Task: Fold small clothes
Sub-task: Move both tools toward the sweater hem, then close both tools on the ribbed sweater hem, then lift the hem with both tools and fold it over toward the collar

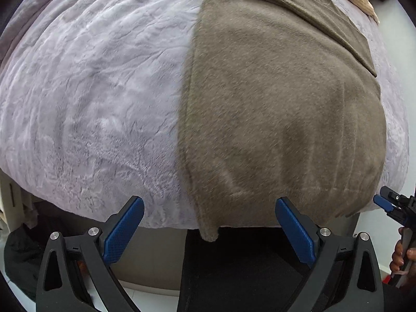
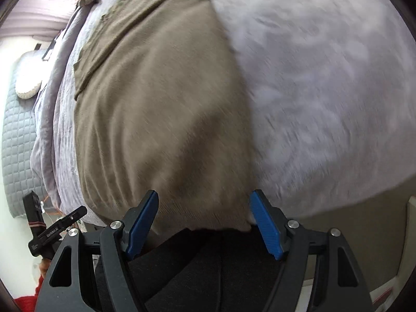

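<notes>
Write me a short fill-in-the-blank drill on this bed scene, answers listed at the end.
1. The brown garment lies spread on a fuzzy blanket of a pale ____ colour.
2. The left gripper has its jaws ____, holding nothing.
3. The pads of the right gripper are coloured ____.
4. One corner of the garment hangs over the near ____ of the bed.

Missing words: lilac; open; blue; edge

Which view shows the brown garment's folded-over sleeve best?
The left wrist view: the sleeve lies sharp across the brown garment, full length. The right wrist view shows it smaller, off to the side, amid motion blur.
</notes>
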Available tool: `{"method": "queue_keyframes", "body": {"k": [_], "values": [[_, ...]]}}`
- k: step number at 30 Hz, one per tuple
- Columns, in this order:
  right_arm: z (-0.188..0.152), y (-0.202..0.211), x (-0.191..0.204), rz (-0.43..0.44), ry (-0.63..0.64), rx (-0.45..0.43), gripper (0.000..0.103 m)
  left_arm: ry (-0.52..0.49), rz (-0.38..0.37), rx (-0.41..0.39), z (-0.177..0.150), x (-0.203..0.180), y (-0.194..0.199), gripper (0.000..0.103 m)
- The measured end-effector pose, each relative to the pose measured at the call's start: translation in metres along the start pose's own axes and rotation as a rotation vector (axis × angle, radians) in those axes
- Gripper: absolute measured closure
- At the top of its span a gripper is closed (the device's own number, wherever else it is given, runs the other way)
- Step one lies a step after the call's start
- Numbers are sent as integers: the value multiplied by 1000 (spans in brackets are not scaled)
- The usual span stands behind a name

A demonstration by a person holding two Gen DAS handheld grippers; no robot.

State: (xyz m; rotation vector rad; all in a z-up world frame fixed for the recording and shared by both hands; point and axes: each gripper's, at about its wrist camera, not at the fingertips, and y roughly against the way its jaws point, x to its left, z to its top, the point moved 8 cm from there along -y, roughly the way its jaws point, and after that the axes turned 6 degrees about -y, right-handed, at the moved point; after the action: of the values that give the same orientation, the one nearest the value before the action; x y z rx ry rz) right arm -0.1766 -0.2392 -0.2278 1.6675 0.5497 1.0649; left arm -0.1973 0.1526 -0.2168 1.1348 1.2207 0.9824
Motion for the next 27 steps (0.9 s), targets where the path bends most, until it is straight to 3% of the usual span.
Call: {"method": "queue_keyframes", "body": {"k": [7,13,14,16,17,18,19,20,27], "values": [[-8,-17,-25,0,-34,-25,27,-41,-87,19,-12,-3,-33,2],[-8,-46,-12,18,34,23,25,-83,-72,26,-4,-9,-55,3],[-10,-49,-8,35,31,41,26,-85,-67,21,-1,-8,-57,12],[-18,-50,-2,83,23,62,50,-90,-57,19,-3,-8,-58,32],[-21,-50,1,103,16,68,84,-92,-73,13,-7,-12,-55,50],[-23,-48,4,143,-4,65,90,-93,-110,10,-9,-11,-52,62],[-25,-44,7,179,-20,52,90,-92,-140,11,-12,-14,-52,85],[-26,-39,11,222,-37,38,90,-86,-204,8,-14,-15,-47,93],[-28,-7,32,450,-145,-7,91,-88,-384,-91,-10,-14,3,93]]}}
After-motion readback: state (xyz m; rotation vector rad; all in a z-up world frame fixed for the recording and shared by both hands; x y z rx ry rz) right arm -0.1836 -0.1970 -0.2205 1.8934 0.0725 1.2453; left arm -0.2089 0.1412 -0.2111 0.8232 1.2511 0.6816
